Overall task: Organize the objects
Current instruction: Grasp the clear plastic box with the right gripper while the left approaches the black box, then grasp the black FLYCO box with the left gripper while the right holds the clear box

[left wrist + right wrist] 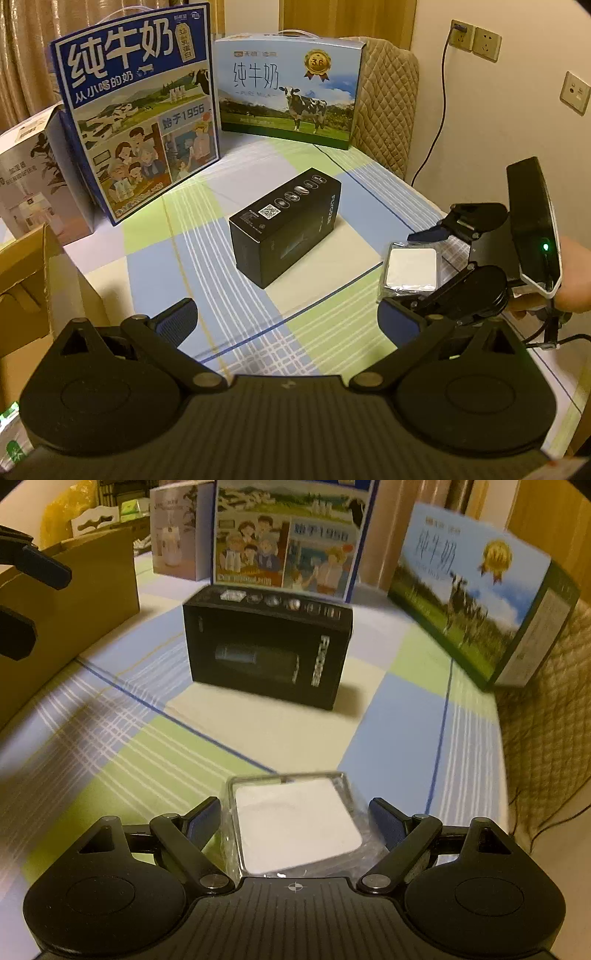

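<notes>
Right gripper [293, 821] straddles the white packet [295, 827], jaws spread, not yet clamping; close squarely before lifting. Left gripper [288, 317] hovers empty, spread, near the black box [286, 225].

Your left gripper [286, 321]: matte black body with a ribbed top plate, two round discs at the sides, triangular cut-outs in the link arms, silver pivot screws, dark blue ribbed pads on the fingers [177, 319]. Your right gripper [293, 821]: same build, with a small white crosshair mark on the ribbed plate. From the left wrist view its rear housing is black with a white edge, a green light glows on it, and black cables trail from it by your hand [570, 280].
</notes>
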Tool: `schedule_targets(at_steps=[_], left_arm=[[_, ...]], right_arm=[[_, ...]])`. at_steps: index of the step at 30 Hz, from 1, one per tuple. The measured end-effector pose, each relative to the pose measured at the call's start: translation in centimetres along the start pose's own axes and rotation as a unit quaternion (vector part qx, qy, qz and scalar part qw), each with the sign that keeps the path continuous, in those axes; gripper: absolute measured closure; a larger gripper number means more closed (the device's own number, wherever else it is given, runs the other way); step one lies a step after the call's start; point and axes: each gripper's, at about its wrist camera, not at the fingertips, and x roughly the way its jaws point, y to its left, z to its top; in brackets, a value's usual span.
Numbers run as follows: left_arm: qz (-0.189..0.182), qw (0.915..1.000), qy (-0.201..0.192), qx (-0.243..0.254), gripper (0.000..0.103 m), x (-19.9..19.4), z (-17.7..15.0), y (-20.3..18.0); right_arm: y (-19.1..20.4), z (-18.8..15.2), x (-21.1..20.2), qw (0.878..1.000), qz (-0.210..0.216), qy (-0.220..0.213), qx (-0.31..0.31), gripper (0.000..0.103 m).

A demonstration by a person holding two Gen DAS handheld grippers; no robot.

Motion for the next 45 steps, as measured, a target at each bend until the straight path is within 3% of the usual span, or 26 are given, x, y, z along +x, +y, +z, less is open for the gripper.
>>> schedule_targets(at_steps=[7,18,23,27,34,35,37,39,42,45], left_arm=[[-0.001,0.9999,0.008,0.007,0.001,0.9,0.3,0.1],[0.001,0.9988,0.015,0.046,0.002,4.2,3.3,0.2],[0.002,0.9944,0.020,0.103,0.007,6.8,4.9,-0.3],[0.017,0.9907,0.024,0.133,0.013,9.0,5.9,-0.7],[-0.008,0.9873,0.041,0.153,0.020,11.9,6.5,-0.9],[-0.011,0.9872,0.044,0.153,0.023,12.2,6.6,-0.8],[-0.016,0.9896,0.049,0.134,0.040,12.6,7.0,-0.3],[-0.024,0.9912,0.056,0.117,0.046,12.7,7.5,0.0],[-0.036,0.9895,0.074,0.119,0.053,13.0,7.8,-0.4],[-0.042,0.9878,0.083,0.125,0.053,13.3,7.9,-1.1]], right_arm=[[-0.4,0.3,-0.7,0.999,0.013,0.001,0.045,0.039],[-2.0,2.5,-3.5,0.988,-0.014,-0.045,0.150,0.040],[-3.1,2.9,-4.0,0.981,-0.021,-0.052,0.187,0.040],[-3.2,3.0,-4.2,0.980,-0.020,-0.054,0.191,0.040],[-3.1,3.0,-3.9,0.980,-0.016,-0.051,0.193,0.040],[-3.1,2.9,-3.8,0.980,-0.015,-0.050,0.193,0.040],[-3.1,2.8,-3.6,0.980,-0.015,-0.046,0.193,0.040],[-3.0,2.7,-3.4,0.981,-0.014,-0.042,0.190,0.040],[-3.0,2.7,-3.3,0.981,-0.013,-0.041,0.189,0.040],[-3.1,2.7,-3.3,0.980,-0.014,-0.042,0.194,0.040]])
